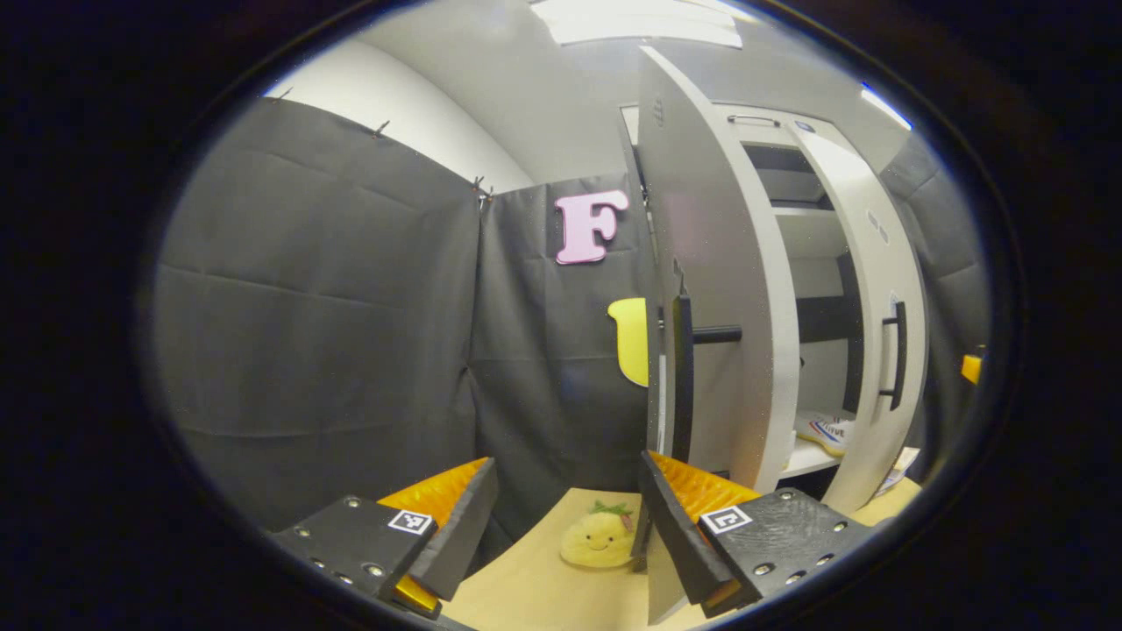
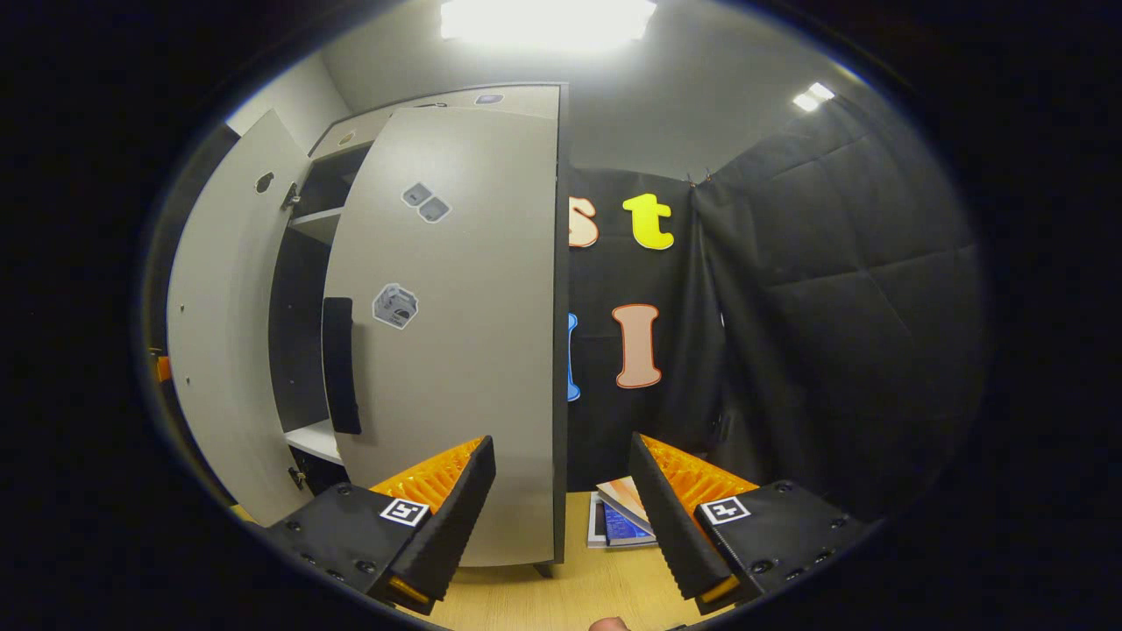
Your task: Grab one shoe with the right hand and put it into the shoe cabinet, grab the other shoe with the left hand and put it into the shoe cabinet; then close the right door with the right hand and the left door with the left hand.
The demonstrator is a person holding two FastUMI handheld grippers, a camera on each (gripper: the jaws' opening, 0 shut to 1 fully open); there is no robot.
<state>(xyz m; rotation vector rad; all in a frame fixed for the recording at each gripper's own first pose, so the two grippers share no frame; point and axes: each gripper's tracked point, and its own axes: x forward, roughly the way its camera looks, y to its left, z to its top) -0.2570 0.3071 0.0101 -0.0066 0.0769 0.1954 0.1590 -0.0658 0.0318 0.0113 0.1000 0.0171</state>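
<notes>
In the left gripper view the grey shoe cabinet (image 1: 789, 228) stands to the right with both doors ajar. A white shoe (image 1: 828, 431) lies on its white lower shelf, partly hidden by the right door (image 1: 877, 289). The left door (image 1: 710, 263) stands nearly edge-on, its black handle (image 1: 684, 377) just above my left gripper (image 1: 565, 495), which is open and holds nothing. In the right gripper view the right door (image 2: 447, 333) with its black handle (image 2: 340, 364) swings partway across the cabinet. The left door (image 2: 219, 342) stands wide. My right gripper (image 2: 561, 491) is open and empty before the right door's outer edge.
A yellow plush toy (image 1: 598, 539) sits on the tan wooden surface (image 1: 526, 587) between my left fingers, near the left door's foot. Booklets (image 2: 624, 521) lie on the wood against the black cloth wall beside the cabinet. Cloth walls close in on both sides.
</notes>
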